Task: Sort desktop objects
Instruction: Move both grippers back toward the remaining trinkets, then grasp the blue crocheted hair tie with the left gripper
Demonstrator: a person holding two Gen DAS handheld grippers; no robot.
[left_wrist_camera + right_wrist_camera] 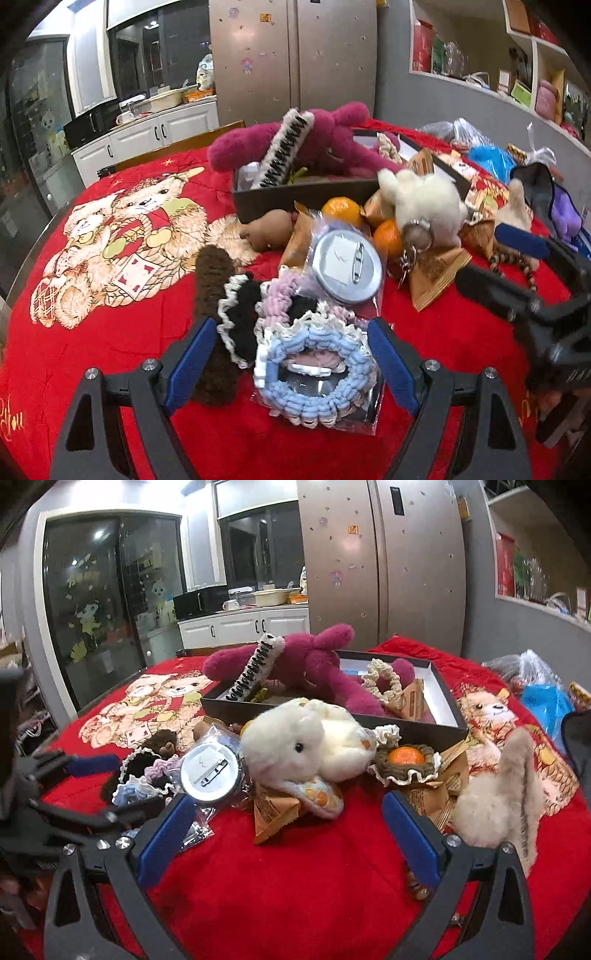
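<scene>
My left gripper (291, 343) is open, its blue pads on either side of a blue crocheted ring in a plastic bag (314, 380), not closed on it. A black frilled scrunchie (240, 317), a brown one (212, 280) and a round silver badge (345, 266) lie just beyond. My right gripper (288, 830) is open and empty over bare red cloth, in front of a white plush bunny (306, 738). A dark box (439, 723) behind holds a magenta plush bear (317, 664) and a comb-like hair clip (258, 668).
Oranges (341, 210), tan wrapped snack packets (436, 277) and a beige furry clip (502, 797) are scattered on the red blanket-covered table (110, 332). Plastic bags (543, 698) lie at the far right. The other gripper (535, 295) shows at the right of the left wrist view.
</scene>
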